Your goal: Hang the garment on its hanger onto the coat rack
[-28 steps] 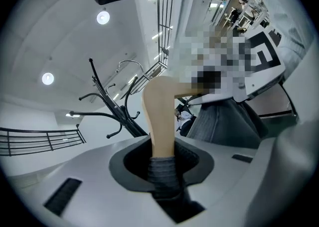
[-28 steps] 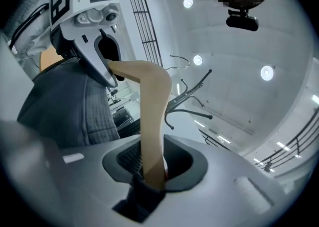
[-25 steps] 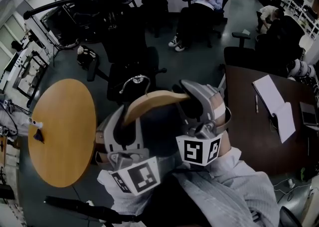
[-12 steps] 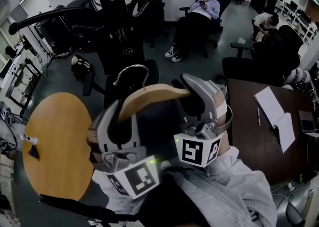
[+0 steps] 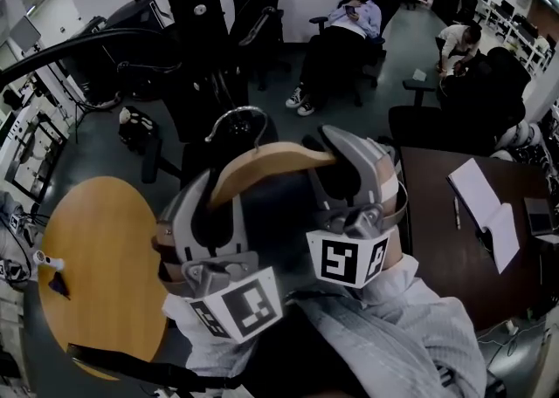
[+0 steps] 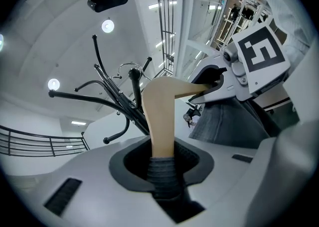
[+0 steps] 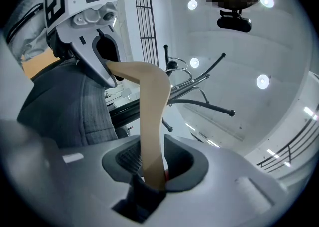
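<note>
Left gripper (image 5: 214, 204) clamped the hanger (image 5: 271, 165) by its 9 o'clock end and right gripper (image 5: 336, 161) by its 3 o'clock end, jaws part-closed on the wood, with the dark garment (image 5: 279, 226) draped between. The carry toward the rack (image 5: 188, 3), at 11 o'clock, appeared under way. Next the hook (image 5: 236, 117) would likely need lifting over a rack arm, then lowering. A round table (image 5: 96, 274) stood at 8 o'clock on grey floor (image 5: 113, 152), a seated person (image 5: 345, 25) at 1, a desk (image 5: 437, 213) at 3.
</note>
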### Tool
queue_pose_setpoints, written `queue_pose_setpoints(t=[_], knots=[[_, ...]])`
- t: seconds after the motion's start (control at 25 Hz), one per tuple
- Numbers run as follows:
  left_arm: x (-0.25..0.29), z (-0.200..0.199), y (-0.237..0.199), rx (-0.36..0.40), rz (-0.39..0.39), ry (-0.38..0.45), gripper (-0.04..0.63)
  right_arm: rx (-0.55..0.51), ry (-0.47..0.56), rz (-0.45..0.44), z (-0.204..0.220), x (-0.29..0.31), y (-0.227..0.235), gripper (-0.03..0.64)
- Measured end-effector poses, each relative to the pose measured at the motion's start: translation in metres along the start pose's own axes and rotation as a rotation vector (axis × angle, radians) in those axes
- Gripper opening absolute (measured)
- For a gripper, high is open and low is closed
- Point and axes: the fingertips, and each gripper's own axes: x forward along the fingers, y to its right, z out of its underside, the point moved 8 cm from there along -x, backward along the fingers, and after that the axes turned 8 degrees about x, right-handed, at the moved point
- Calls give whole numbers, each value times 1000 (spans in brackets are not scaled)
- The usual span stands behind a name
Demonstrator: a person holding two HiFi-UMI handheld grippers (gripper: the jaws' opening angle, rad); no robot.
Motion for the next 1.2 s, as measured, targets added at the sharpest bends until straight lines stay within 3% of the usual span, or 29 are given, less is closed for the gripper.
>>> queue_pose_setpoints(t=[0.76, 1.2], knots=[[58, 50, 20, -41, 58, -167, 96, 73, -15, -170, 50, 68, -40, 104], [53, 58, 19, 13, 11, -140, 97, 94, -4, -161, 48, 68, -49, 103]])
